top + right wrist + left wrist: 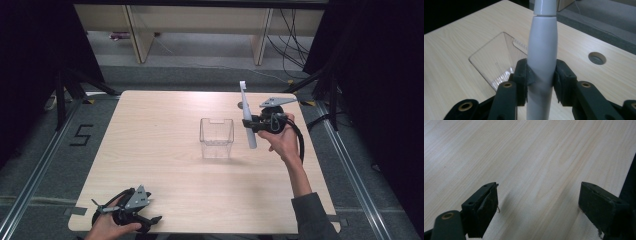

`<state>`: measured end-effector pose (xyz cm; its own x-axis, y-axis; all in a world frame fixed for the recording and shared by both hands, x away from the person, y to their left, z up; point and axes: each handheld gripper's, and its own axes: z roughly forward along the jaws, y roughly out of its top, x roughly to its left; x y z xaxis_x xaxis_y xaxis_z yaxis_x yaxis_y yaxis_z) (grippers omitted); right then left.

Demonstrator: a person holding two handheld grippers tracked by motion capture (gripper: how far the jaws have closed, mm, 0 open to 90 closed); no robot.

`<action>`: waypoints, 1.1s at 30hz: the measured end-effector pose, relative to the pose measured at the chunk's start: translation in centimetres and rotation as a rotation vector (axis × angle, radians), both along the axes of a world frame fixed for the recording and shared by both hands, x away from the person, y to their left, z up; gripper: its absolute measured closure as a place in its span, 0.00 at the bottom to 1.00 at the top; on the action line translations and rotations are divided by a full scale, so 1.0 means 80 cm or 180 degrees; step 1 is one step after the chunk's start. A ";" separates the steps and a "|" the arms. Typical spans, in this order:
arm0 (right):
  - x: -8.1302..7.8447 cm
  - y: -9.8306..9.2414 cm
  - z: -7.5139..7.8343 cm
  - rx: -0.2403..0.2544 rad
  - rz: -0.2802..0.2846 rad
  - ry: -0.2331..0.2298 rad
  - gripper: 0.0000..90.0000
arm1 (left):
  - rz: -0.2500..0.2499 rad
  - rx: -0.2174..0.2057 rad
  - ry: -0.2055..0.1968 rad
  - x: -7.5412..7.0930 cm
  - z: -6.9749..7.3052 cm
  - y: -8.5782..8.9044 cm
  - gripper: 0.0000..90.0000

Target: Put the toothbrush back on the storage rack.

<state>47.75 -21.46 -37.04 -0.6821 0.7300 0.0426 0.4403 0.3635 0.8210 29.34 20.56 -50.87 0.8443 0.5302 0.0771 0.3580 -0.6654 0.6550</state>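
2 grippers are under my control, and I report on each in turn.

My right gripper (251,124) is clenched on a white electric toothbrush (246,116). In the right gripper view both pads press the handle of the toothbrush (542,50) at its thicker part, 1 pad on each side, with the seam to the narrower neck above the grip. In the high view the brush stands nearly upright, head end up and leaning slightly toward 11 o'clock, lower end hanging clear of the table (165,165). I judge the mid-body grip is chosen so the brush stays balanced and can be lowered end first.

The clear plastic bin (217,137) stands near the table's centre, at 9 o'clock from the brush and just beside it, not touching. It looks empty, and its open top faces up. I judge it to be the intended destination: the brush is held above rim height so it can pass over the wall.

My left gripper (131,212) rests at the table's near edge, at 7 o'clock from the bin and well apart. Its jaws are released, spread wide over bare wood (534,157), grasping nothing. I judge it is parked there to keep clear.

1 round cable hole (597,58) lies beyond the brush at 1 o'clock.
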 end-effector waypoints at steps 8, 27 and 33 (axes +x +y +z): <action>0.007 0.011 0.017 0.0020 0.0066 -0.0011 0.74 | -0.0009 0.0014 0.0006 0.000 0.000 0.001 0.17; 0.019 0.058 0.044 0.0049 0.0230 -0.0076 0.74 | -0.0013 0.0008 0.0006 0.000 0.000 0.000 0.17; 0.023 0.077 0.045 0.0050 0.0274 -0.0059 0.74 | -0.0033 0.0018 0.0024 0.000 0.001 0.000 0.17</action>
